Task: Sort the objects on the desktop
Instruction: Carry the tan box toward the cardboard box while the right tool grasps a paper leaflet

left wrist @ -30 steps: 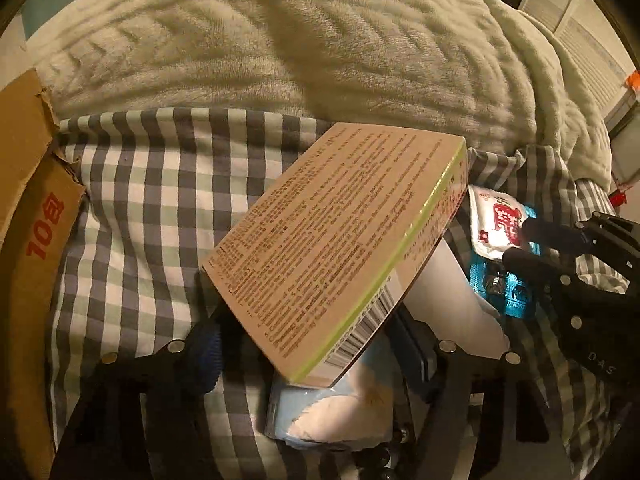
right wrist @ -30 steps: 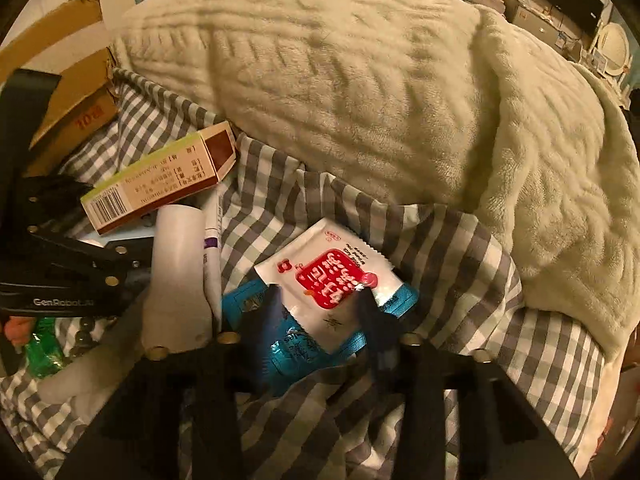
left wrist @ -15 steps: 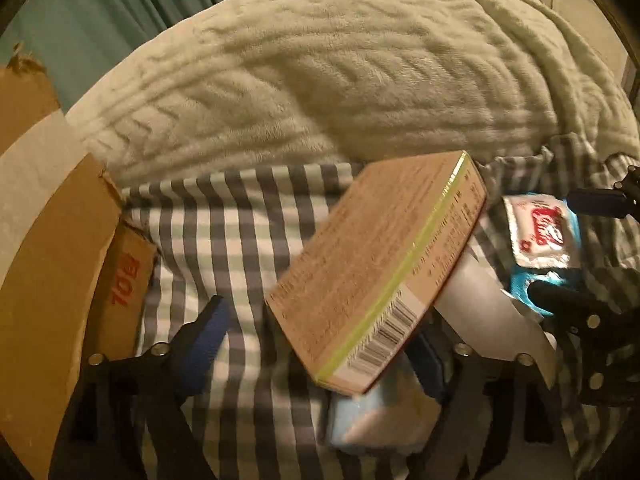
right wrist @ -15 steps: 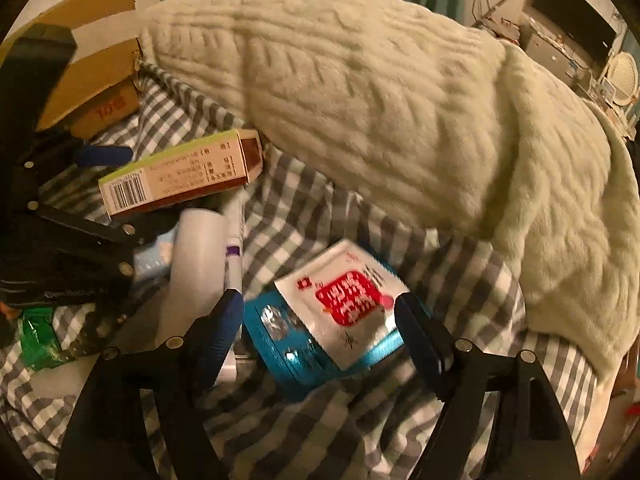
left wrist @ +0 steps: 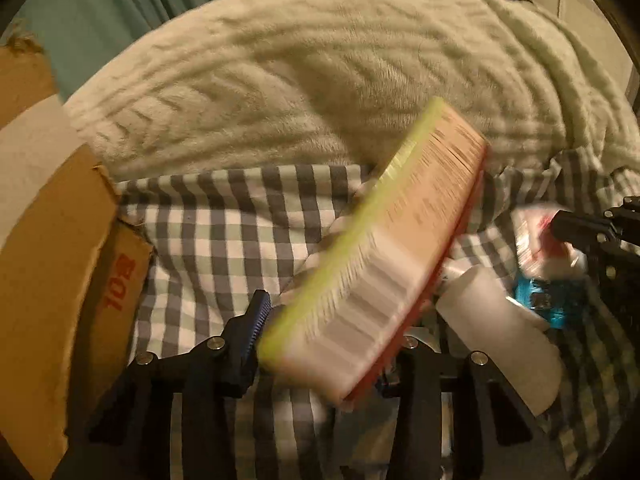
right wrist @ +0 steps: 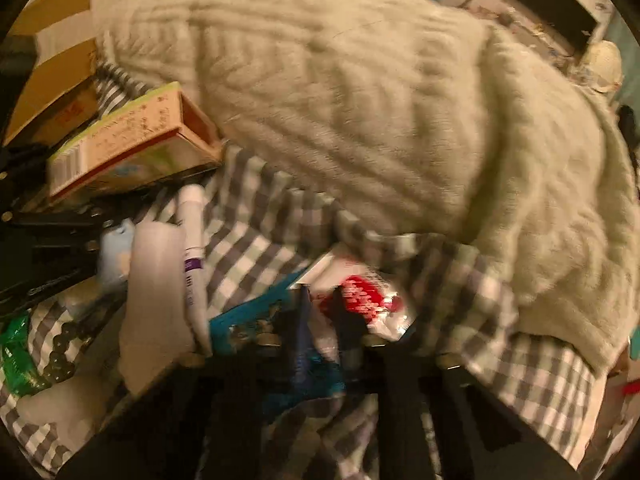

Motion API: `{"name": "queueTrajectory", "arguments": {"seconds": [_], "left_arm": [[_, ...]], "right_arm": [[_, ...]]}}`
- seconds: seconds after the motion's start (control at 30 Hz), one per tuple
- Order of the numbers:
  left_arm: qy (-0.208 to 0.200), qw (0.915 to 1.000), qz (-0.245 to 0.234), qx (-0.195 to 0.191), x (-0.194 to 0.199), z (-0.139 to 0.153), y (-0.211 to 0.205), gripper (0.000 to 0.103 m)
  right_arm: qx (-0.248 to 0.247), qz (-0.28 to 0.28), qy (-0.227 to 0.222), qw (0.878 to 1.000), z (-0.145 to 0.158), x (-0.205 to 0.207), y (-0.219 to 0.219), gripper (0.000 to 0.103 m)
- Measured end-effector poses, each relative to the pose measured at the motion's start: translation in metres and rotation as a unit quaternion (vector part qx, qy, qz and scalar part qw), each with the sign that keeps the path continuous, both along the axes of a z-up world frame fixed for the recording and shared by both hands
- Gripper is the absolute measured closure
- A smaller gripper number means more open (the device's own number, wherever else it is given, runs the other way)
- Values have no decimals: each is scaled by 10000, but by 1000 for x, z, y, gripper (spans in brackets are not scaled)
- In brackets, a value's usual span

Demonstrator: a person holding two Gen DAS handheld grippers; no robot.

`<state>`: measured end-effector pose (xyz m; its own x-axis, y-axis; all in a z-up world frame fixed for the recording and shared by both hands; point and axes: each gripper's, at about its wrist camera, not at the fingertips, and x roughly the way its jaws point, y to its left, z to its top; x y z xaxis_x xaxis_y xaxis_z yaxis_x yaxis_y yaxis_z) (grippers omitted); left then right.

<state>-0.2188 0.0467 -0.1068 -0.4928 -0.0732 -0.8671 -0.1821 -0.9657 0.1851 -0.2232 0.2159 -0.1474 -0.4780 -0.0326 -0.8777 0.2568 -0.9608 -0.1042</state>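
Note:
A flat tan box [left wrist: 400, 248] with a green edge and a barcode stands tilted on its long edge between my left gripper's [left wrist: 328, 326] fingers. The jaws are closing and the blue pads press its two faces. The right wrist view shows this box [right wrist: 132, 144] raised above the checked cloth at the left. My right gripper [right wrist: 326, 314] is shut, its fingertips pinched together on the white sachet with red print [right wrist: 368, 300]. That sachet lies over a blue packet [right wrist: 248, 316]. Both views are blurred.
An open cardboard carton [left wrist: 52, 264] stands at the left. A thick cream blanket [left wrist: 320, 80] lies behind the checked cloth [left wrist: 220, 240]. On the cloth are a white roll [right wrist: 156, 280], a marker pen [right wrist: 192, 232], a green packet [right wrist: 16, 356] and dark beads [right wrist: 60, 352].
The left jaws opened wide, then closed in on the box, which rolled from flat onto its edge and rose. The right jaws spread around the sachet, then snapped shut on it.

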Motion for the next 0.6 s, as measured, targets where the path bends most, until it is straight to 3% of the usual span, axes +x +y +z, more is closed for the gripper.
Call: {"name": "queueTrajectory", "arguments": {"seconds": [0.17, 0.23, 0.3, 0.33, 0.37, 0.57, 0.6], "left_arm": [[171, 9996, 52, 240, 8, 16, 0, 62], [165, 9995, 72, 276, 6, 16, -1, 62], [91, 9991, 135, 402, 6, 15, -3, 62], [17, 9986, 184, 500, 6, 13, -6, 62], [-33, 9983, 215, 548, 9, 12, -12, 62], [-129, 9974, 322, 637, 3, 7, -43, 62], [-138, 9973, 330, 647, 5, 8, -48, 62]], "right_arm": [[-614, -623, 90, 9961, 10, 8, 40, 103], [-890, -476, -37, 9949, 7, 10, 44, 102], [-884, -294, 46, 9956, 10, 16, 39, 68], [-872, -162, 76, 9960, 11, 19, 34, 31], [-794, -52, 134, 9967, 12, 22, 29, 17], [-196, 316, -442, 9983, -14, 20, 7, 20], [-113, 348, -445, 9983, -16, 21, 5, 25]]}}
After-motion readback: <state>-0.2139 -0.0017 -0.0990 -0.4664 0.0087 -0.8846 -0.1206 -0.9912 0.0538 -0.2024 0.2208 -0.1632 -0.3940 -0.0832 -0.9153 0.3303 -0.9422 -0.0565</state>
